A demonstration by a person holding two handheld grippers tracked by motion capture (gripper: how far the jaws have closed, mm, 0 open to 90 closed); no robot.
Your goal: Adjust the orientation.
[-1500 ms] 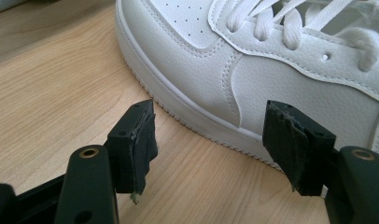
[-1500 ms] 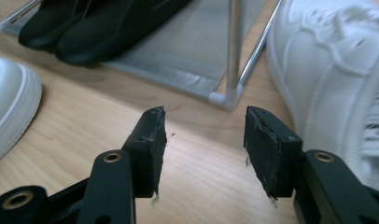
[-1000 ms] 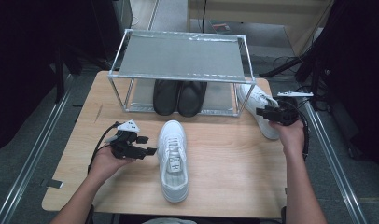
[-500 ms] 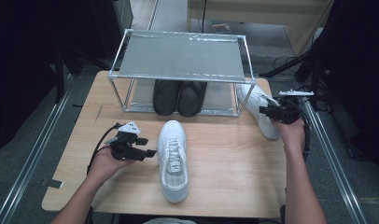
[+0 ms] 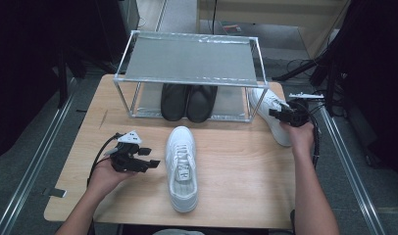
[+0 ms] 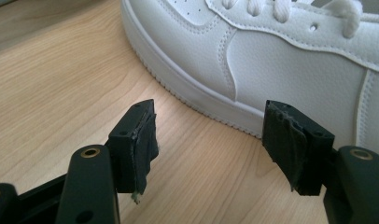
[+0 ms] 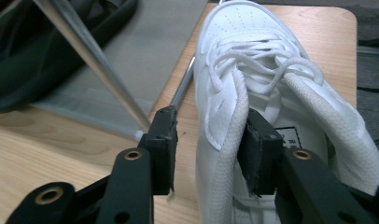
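Straddling the side wall of the far sneaker (image 7: 271, 70) with the fingers (image 7: 260, 149) of the right gripper (image 7: 208, 126): one pad inside the collar against the lining, the other outside and a little apart from the leather. Just been closing, with that wall between them, but not yet clamped; released for now. Seen from the high view at the right edge of the surface (image 5: 236, 166), with the right gripper (image 5: 285, 115) over the heel end of the far sneaker (image 5: 265, 105), whose toe lies just beside the right front rack leg (image 7: 94, 60).

Spread wide on the left gripper (image 6: 211, 135) too, with only bare wood between the fingers (image 6: 136, 140); grasping nothing. Resting low just beside the near sneaker (image 6: 290, 60), which lies mid-surface with its toe toward the rack (image 5: 189, 58). In the high view, left gripper (image 5: 138, 159) to the left of the near sneaker (image 5: 182, 169), apart from it.

Under the rack, black shoes (image 5: 187, 100) side by side on the lower shelf.

Risks, as a judgement:
- Pinching only the soft collar edge, so that the wall folds and the sneaker slips or swings toe-down when lifted.
- Catching a loose lace (image 7: 253, 70) under the inner pad, dragging it and twisting the sneaker.
- Knocking the toe against the rack leg on the way up, given how close the two lie.
- Nudging the sneaker off the nearby right edge if the outer pad pushes before the grip is firm.
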